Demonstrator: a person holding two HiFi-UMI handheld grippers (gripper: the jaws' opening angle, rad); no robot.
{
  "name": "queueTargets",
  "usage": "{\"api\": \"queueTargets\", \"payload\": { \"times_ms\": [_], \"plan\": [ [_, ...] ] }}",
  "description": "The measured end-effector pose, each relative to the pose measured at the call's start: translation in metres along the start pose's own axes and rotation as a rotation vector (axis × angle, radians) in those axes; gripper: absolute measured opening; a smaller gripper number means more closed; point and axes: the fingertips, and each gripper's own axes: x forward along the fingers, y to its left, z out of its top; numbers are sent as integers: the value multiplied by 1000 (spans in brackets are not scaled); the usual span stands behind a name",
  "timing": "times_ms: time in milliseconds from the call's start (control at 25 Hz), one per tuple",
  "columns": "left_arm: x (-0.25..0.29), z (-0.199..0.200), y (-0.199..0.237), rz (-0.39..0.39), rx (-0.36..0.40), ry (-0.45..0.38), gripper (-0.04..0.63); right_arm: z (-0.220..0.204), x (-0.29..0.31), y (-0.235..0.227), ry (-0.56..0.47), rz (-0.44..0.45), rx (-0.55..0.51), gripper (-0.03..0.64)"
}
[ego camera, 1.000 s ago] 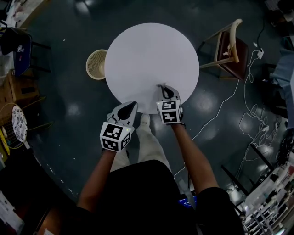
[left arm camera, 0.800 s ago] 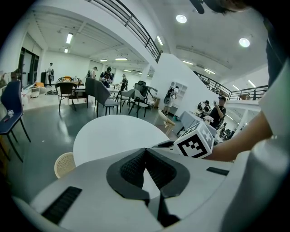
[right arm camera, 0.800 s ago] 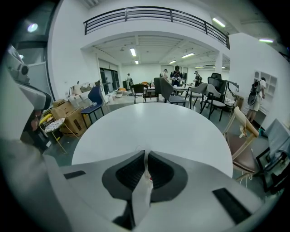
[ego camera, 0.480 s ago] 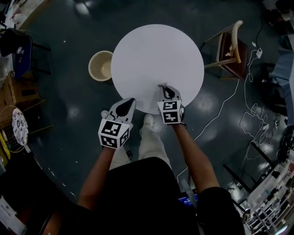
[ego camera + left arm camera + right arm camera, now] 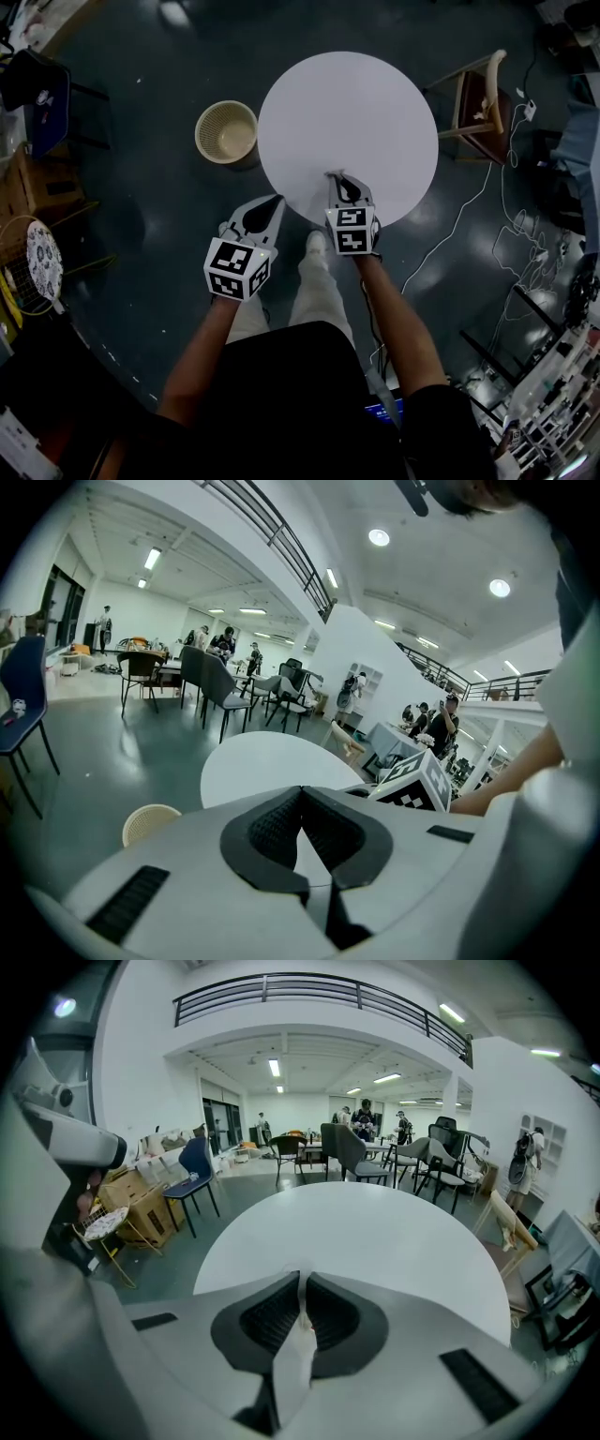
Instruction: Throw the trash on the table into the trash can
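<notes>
1 paper scrap (image 5: 292,1361) held
Right tool (image 5: 302,1286) pinches it thinly, left tool (image 5: 302,795) closed empty; I may drop it short of trash can (image 5: 226,131).

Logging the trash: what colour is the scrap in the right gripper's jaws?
White; the scrap shows best in the right gripper view.

The whole party has drifted toward the bin side; the round table (image 5: 375,103) now lies further right under the person, and the trash can (image 5: 226,131), earlier half tucked behind the table's rim, shows its full rim with a strip of floor (image 5: 141,234) between them; the left gripper (image 5: 275,200) has slipped off the table's edge and sits over floor, nearer the can; the right gripper (image 5: 336,176), white scrap (image 5: 295,1354) pinched in it, has moved from right of the table's middle to just left of it.
</notes>
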Motion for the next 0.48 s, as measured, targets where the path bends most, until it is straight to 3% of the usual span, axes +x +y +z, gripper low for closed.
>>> {"api": "queueTargets", "payload": {
  "times_ms": [480],
  "plan": [
    [-55,1,91,10,-23,13,11,37,34,98,12,27,1,34]
  ]
}}
